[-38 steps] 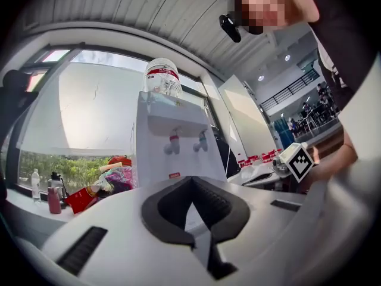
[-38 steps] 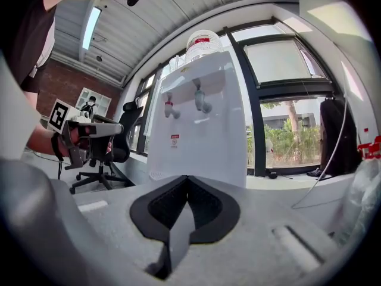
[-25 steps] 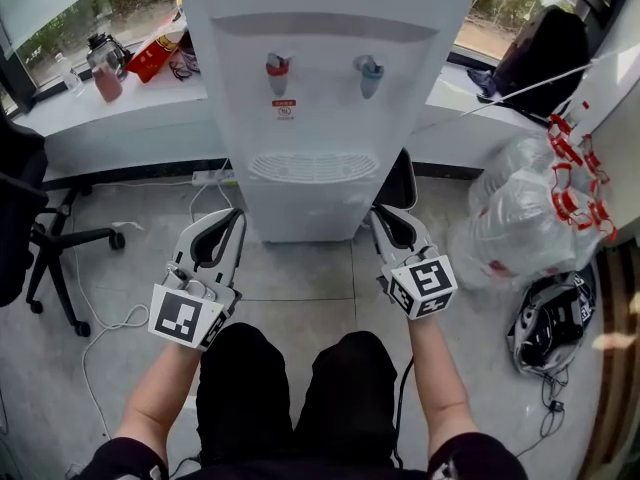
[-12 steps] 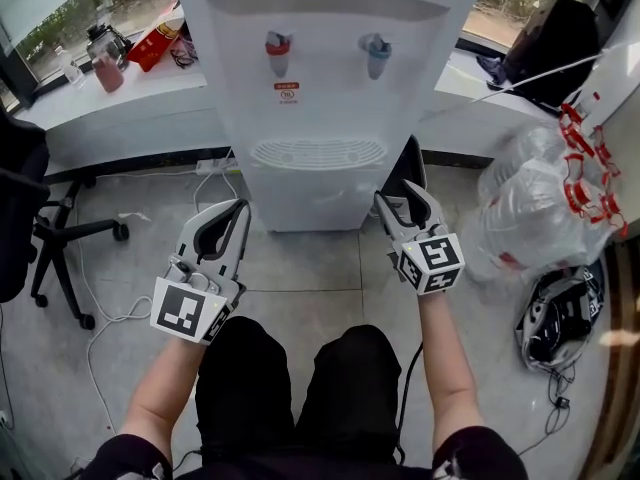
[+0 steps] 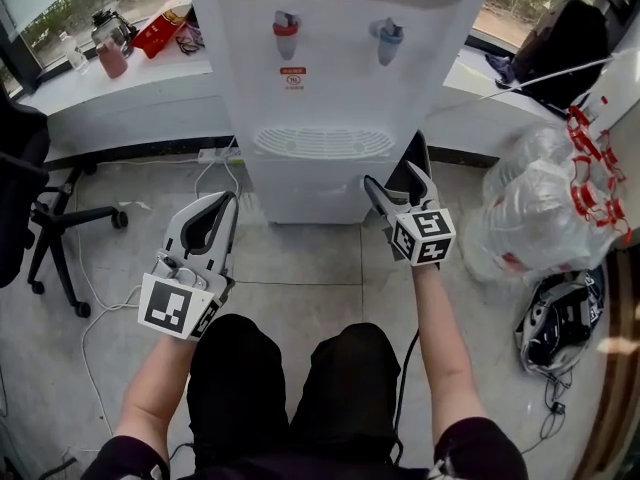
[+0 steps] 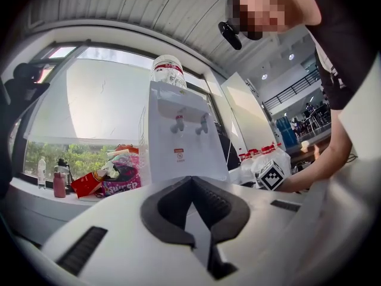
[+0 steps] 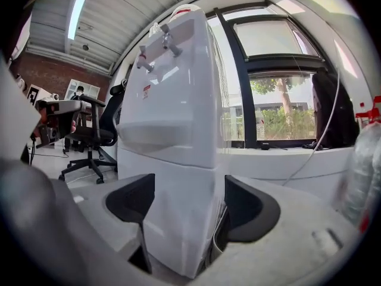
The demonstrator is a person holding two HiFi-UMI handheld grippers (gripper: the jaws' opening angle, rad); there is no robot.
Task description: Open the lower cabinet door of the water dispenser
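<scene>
The person's knees (image 5: 290, 388) in black trousers fill the bottom of the head view, with both forearms reaching forward over a tiled floor (image 5: 300, 258). The left gripper (image 5: 226, 200) hangs low in front of the left knee, well short of the water dispenser (image 5: 330, 78). In its own view the left gripper (image 6: 191, 189) has its 2 jaws pressed together with nothing between them.

Further on, the right gripper (image 5: 395, 183) is at the dispenser's lower right corner. In the right gripper view its jaws (image 7: 186, 204) are opening and stand wide. They straddle the corner of the lower cabinet (image 7: 178, 219) without the pads pressing on it. A thin dark seam runs down the cabinet's right edge; whether the door stands ajar I cannot tell.

The lower cabinet (image 5: 315, 193) sits at floor level under the drip grille (image 5: 322, 142), and 2 taps are above it — 1 red (image 5: 286, 30), 1 blue (image 5: 388, 36).

An office chair (image 5: 40, 218) stands at the left, and a bag of plastic bottles (image 5: 540, 208) lies at the right.
</scene>
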